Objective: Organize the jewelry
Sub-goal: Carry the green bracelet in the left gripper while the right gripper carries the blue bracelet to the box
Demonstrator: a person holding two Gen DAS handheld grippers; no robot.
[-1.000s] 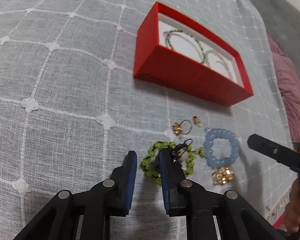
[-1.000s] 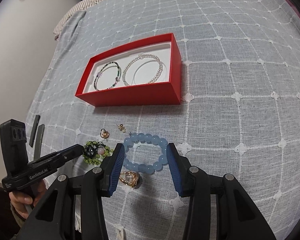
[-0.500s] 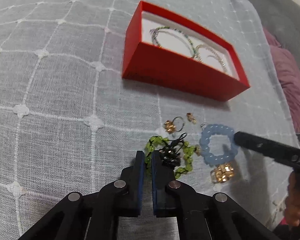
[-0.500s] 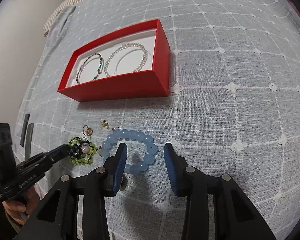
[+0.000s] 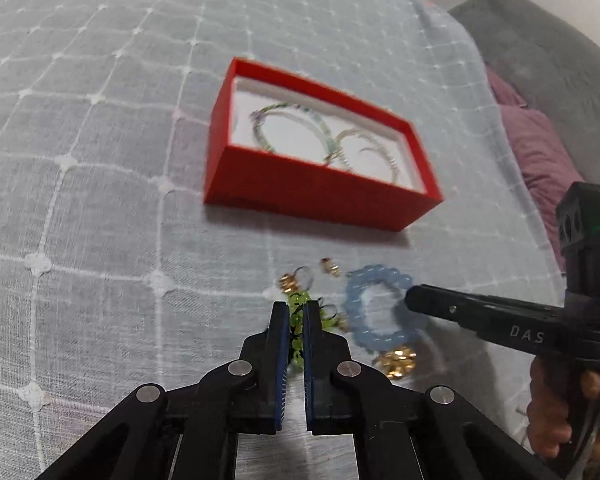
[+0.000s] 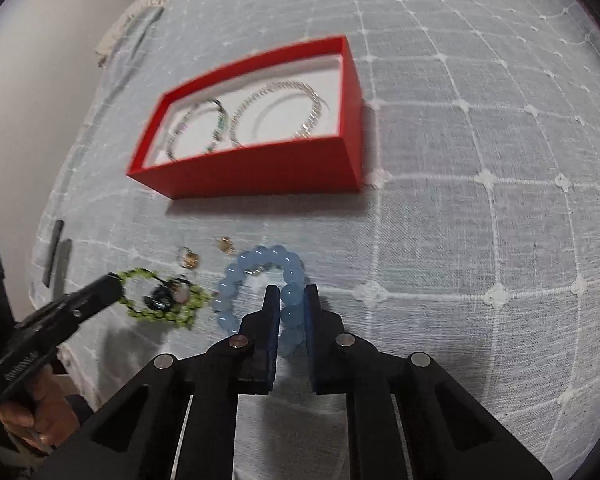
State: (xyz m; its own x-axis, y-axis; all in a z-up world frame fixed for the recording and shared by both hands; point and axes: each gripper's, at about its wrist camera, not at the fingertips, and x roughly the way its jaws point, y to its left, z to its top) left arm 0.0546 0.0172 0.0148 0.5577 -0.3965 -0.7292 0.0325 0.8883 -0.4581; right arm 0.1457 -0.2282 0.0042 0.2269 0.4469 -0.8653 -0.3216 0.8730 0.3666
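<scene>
- Lettering "DAS" reads on the side of the right gripper (image 5: 410, 304) as seen from the left wrist view; the print on the left gripper's side in the right wrist view is too blurred to read.
- Red box (image 6: 260, 168), open-topped, white-lined, sits on the grey checked bedspread (image 6: 480, 240), far of the loose jewelry.
- Inside the box: a thin multicoloured bead bracelet (image 6: 200, 128) on the left, a pale beaded bracelet (image 6: 280, 112) on the right, lying flat side by side.
- Left gripper (image 5: 296, 316): jaws closed on the green bead bracelet (image 6: 160, 300) at its left edge; green beads show in the narrow gap between the pads.
- Right gripper (image 6: 292, 300): jaws closing, pads pressed on the right side of the blue bead bracelet (image 6: 256, 284), beads between them.
- Blue bracelet lies just right of the green one, near of the box.
- Loose on the bedspread: a gold ring (image 5: 396, 360) near the blue bracelet, a small ring (image 6: 188, 258) and a tiny gold piece (image 6: 225, 245) between the bracelets and the box.
- A hand (image 5: 560, 412) holds the right gripper's grip.
</scene>
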